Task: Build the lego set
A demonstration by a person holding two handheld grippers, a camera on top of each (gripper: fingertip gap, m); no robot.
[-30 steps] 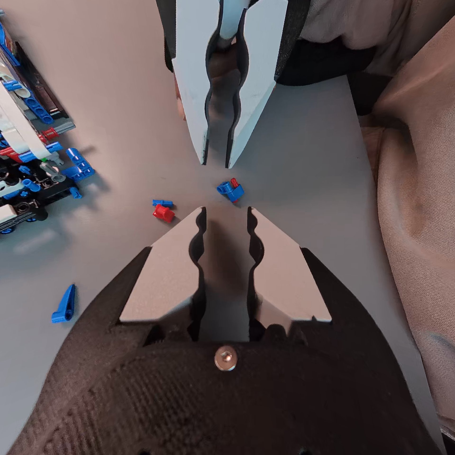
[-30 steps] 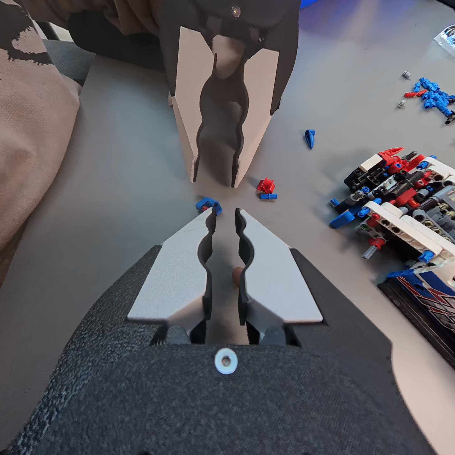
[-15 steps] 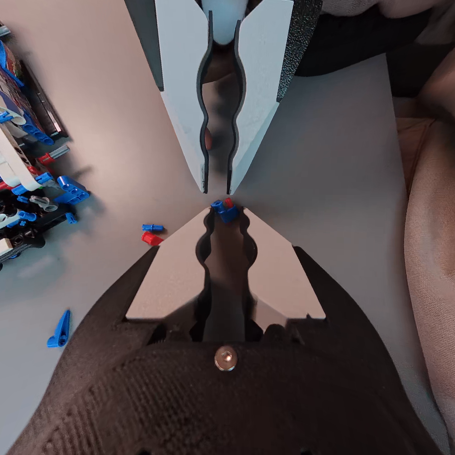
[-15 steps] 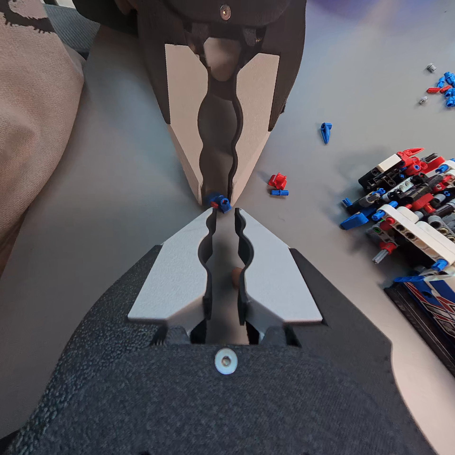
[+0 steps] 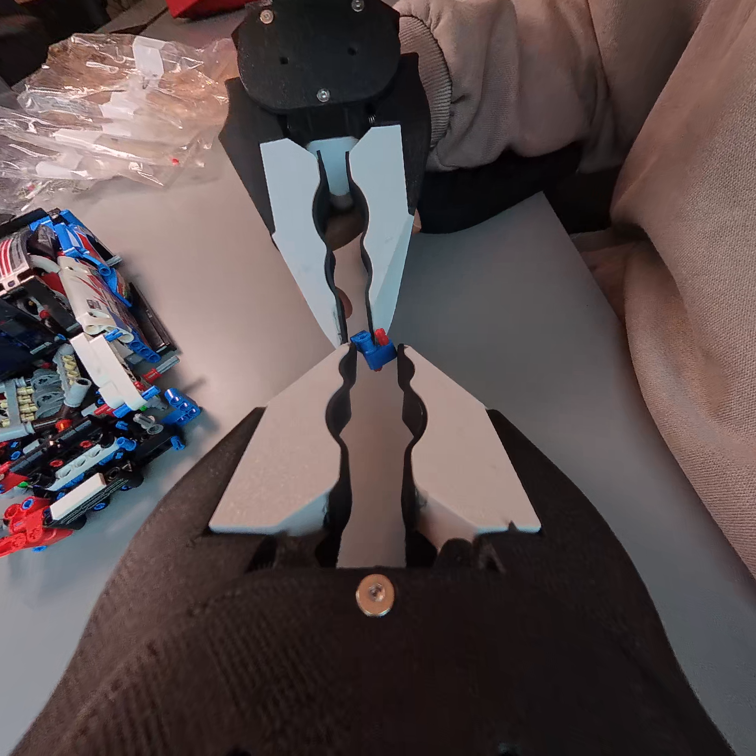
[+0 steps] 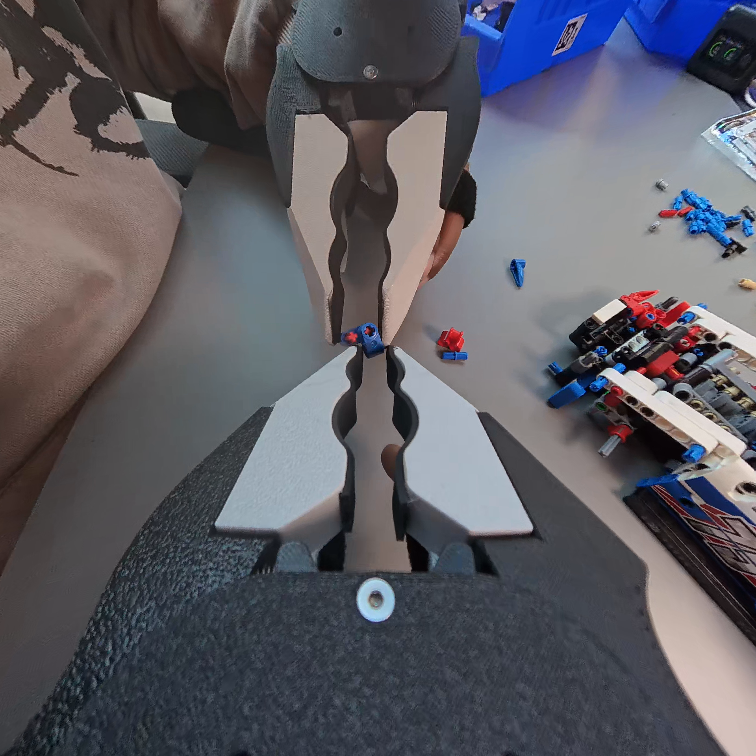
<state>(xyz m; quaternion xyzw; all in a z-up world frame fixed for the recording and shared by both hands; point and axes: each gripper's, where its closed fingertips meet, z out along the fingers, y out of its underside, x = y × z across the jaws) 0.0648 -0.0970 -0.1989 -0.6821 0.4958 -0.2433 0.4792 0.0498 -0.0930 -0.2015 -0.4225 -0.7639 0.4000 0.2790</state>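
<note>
A small blue piece with red pins (image 5: 374, 354) sits between the tips of both grippers, which face each other, and seems lifted off the grey table (image 5: 491, 311). My left gripper (image 5: 374, 347) is shut on its sides. My right gripper (image 6: 374, 349) is nearly shut, with its tips on the piece's blue end. In the right wrist view the piece (image 6: 368, 337) shows two red cross holes. The part-built red, white, blue and black car (image 5: 82, 409) lies to the left of the grippers. It shows on the right in the right wrist view (image 6: 675, 388).
A loose red piece (image 6: 450, 337), a blue pin (image 6: 454, 355) and a blue connector (image 6: 517, 272) lie near the grippers. A pile of blue pins (image 6: 707, 221) and blue bins (image 6: 544, 45) are farther back. Clear plastic bags (image 5: 102, 110) lie beyond the car. A person's beige sleeves flank the table edge. My two grippers' fingertips are within a few centimetres of each other. The blue connector (image 6: 517, 272) is about 15 cm from both grippers' fingertips.
My left gripper moved onto the piece lying on the table and shut on it. Both grippers then rose and tilted with the piece. My right gripper's gap narrowed slightly.
</note>
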